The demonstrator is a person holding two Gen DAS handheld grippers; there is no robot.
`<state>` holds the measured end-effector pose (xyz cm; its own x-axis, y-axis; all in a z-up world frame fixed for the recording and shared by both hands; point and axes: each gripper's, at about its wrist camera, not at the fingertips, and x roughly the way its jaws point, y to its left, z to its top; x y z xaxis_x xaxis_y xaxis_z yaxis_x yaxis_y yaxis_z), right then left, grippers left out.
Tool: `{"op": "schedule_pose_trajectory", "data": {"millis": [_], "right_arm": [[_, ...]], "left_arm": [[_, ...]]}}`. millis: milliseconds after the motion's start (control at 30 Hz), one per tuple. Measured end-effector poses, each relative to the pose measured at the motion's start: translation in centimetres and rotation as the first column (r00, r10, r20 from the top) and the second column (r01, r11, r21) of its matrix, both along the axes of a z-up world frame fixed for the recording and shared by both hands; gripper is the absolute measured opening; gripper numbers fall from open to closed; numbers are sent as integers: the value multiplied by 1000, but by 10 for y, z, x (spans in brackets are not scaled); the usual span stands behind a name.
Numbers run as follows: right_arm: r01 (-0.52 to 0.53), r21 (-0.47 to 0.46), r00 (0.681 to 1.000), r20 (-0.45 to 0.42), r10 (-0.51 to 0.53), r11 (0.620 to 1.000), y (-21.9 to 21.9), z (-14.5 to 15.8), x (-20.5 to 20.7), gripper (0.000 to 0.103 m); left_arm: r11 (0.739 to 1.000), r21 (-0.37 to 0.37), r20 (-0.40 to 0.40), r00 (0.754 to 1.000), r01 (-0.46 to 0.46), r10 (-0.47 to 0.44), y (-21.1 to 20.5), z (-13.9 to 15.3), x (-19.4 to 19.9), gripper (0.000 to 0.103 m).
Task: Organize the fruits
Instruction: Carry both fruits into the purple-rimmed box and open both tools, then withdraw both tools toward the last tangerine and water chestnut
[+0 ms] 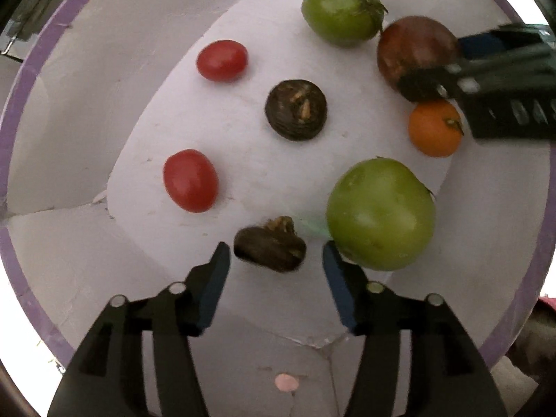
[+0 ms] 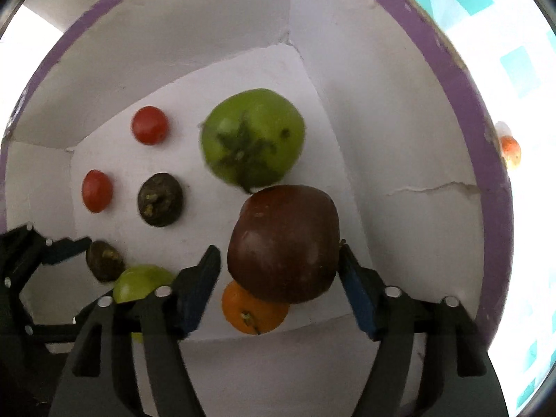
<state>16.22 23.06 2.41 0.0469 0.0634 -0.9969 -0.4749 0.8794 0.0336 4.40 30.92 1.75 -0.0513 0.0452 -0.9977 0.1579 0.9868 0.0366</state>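
Both grippers are inside a white box with a purple rim (image 1: 21, 80). My left gripper (image 1: 276, 255) is open around a small dark brown fruit (image 1: 269, 246), not touching it; a large green tomato (image 1: 380, 213) lies against its right finger. My right gripper (image 2: 279, 260) is open around a large dark red tomato (image 2: 285, 243), which also shows in the left wrist view (image 1: 415, 48). An orange fruit (image 2: 253, 309) lies under it. On the box floor lie two red cherry tomatoes (image 1: 222, 60) (image 1: 190, 180), another dark brown fruit (image 1: 295, 109) and a second green tomato (image 1: 342, 10).
The box walls (image 2: 399, 139) rise on all sides close around the fruit. Outside the rim on the right are a teal-and-white checked cloth (image 2: 521, 62) and a small orange-red fruit (image 2: 510, 149).
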Motion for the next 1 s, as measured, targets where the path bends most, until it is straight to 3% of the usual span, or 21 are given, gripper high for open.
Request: {"op": "schedule_pose_trajectory", "data": {"millis": [133,267,367,500,600,700,767,867,933,1000], "right_arm": [[-22,62,997,81,17,998,-7,27,-19,75],[-63,195,979,205,23,979,-35,77,-55,78],[-74,312,949,314,-29,947,-73,117,-82,83],[-2,403,920,360,-156,915,-134,137,-106,88],[100,442,901,340,-269,892,-184,124,-123,88],[231,447,878,288,-383,864,-226,101,-128,88],[318,443,858,242,-454,838,-252,84,-125,88],[393,435,826,220,-519,810,-276,67,-113,88],[435,434,804,208,-557,789,-286,54,-100,88],[473,407,788,200,-582,781,-291,47,-83,88]], "left_arm": [[999,12,69,996,-48,47,1,11,-8,81],[992,37,173,978,-121,113,4,33,-18,84],[978,8,278,940,-208,198,3,60,-35,90],[954,-29,442,852,-299,280,-14,97,-60,97],[955,-63,541,794,-291,277,-43,123,-71,101],[973,-61,602,769,-224,214,-69,150,-64,101],[990,-61,629,765,-126,137,-102,166,-50,101],[996,-83,625,778,-13,62,-141,170,-8,101],[991,-126,582,811,32,48,-161,165,36,101],[990,-140,492,869,22,50,-178,153,85,101]]}}
